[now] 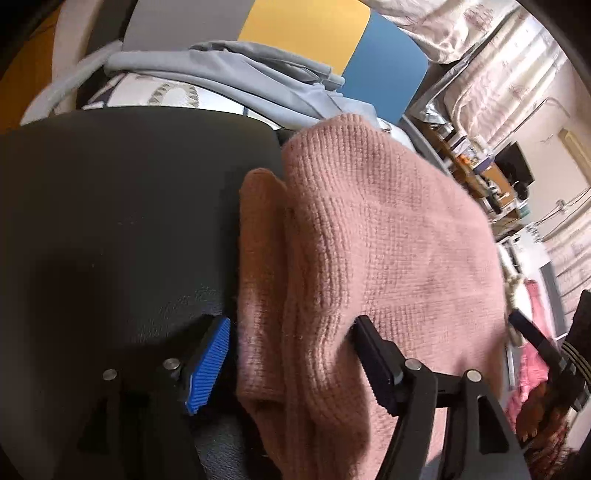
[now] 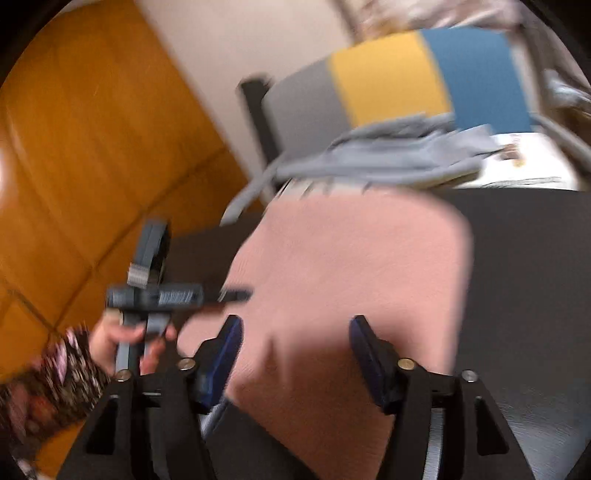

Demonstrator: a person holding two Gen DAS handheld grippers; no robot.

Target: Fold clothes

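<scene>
A pink knitted garment (image 1: 369, 229) lies folded on a black table (image 1: 122, 206), with a rolled fold along its left edge. My left gripper (image 1: 291, 354) is open, its jaws wide apart on either side of the garment's near edge. In the right wrist view the same pink garment (image 2: 351, 266) is blurred. My right gripper (image 2: 295, 350) is open over its near edge. The left gripper also shows in the right wrist view (image 2: 155, 291), held in a hand at the garment's left side.
A grey garment (image 1: 236, 74) lies on a patterned cloth beyond the table; it also shows in the right wrist view (image 2: 373, 162). A grey, yellow and blue panel (image 1: 306, 33) stands behind. Orange floor (image 2: 92, 147) lies left. Shelves with clutter (image 1: 491, 177) are at the right.
</scene>
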